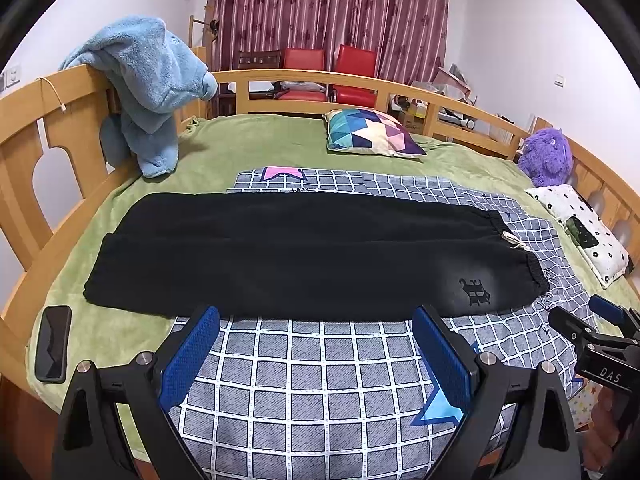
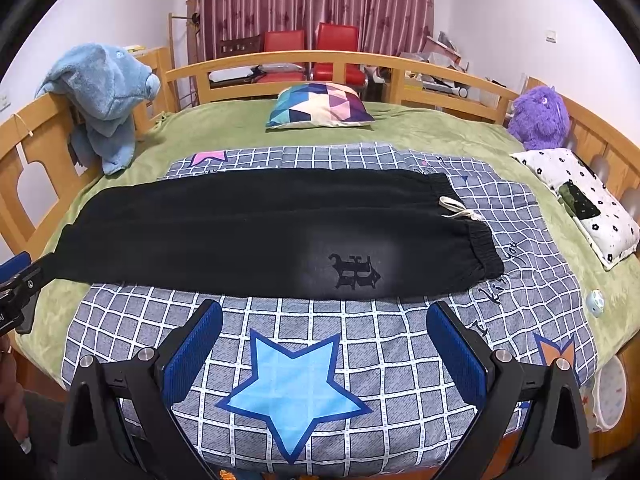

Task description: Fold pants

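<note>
Black pants (image 1: 296,256) lie flat across the bed on a grey checked sheet (image 1: 320,364), legs to the left, waistband with a white drawstring (image 1: 514,240) to the right. They also show in the right wrist view (image 2: 256,232), with a printed logo (image 2: 354,272). My left gripper (image 1: 316,336) is open and empty, just in front of the pants' near edge. My right gripper (image 2: 324,332) is open and empty, in front of the logo end. The right gripper also shows at the right edge of the left wrist view (image 1: 592,328).
A phone (image 1: 53,343) lies on the green blanket at the left. A blue plush (image 1: 148,84) hangs on the wooden bed rail. A patterned pillow (image 1: 372,132), a purple plush (image 1: 546,156) and a white pillow (image 1: 584,232) lie further back and right.
</note>
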The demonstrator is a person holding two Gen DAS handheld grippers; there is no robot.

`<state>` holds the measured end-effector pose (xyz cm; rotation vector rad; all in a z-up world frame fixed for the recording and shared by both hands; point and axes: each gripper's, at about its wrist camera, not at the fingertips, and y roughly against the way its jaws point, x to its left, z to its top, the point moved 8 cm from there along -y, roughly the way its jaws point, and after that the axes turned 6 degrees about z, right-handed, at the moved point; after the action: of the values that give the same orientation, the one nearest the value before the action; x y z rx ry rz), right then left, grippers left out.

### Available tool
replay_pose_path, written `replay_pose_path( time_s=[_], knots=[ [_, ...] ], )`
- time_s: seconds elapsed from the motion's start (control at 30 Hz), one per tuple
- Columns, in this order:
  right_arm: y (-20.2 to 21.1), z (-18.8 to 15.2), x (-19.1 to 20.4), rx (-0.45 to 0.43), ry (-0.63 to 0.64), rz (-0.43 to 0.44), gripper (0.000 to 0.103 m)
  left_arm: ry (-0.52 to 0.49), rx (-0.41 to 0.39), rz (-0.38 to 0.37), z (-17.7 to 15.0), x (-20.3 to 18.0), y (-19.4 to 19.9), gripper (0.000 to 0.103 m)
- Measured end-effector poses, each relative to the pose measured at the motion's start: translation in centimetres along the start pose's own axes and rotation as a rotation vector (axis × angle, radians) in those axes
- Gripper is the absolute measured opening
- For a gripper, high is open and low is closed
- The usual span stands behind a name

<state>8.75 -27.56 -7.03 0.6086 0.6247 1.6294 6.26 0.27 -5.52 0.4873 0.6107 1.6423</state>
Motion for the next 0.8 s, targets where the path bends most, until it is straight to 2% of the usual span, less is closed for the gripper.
replay_pose_path(
  time_s=[0.43,0.8],
  knots=[
    [-0.24,-0.07,0.07,0.006,0.000,0.008,0.100,-0.003,-0.005,-0.006,0.10,-0.71,0.31,0.097],
    [-0.23,0.03,0.11,-0.009,-0.029,0.052,0.100,0.040,0.022,-0.067,0.08,-0.83,0.14,0.097]
  ],
)
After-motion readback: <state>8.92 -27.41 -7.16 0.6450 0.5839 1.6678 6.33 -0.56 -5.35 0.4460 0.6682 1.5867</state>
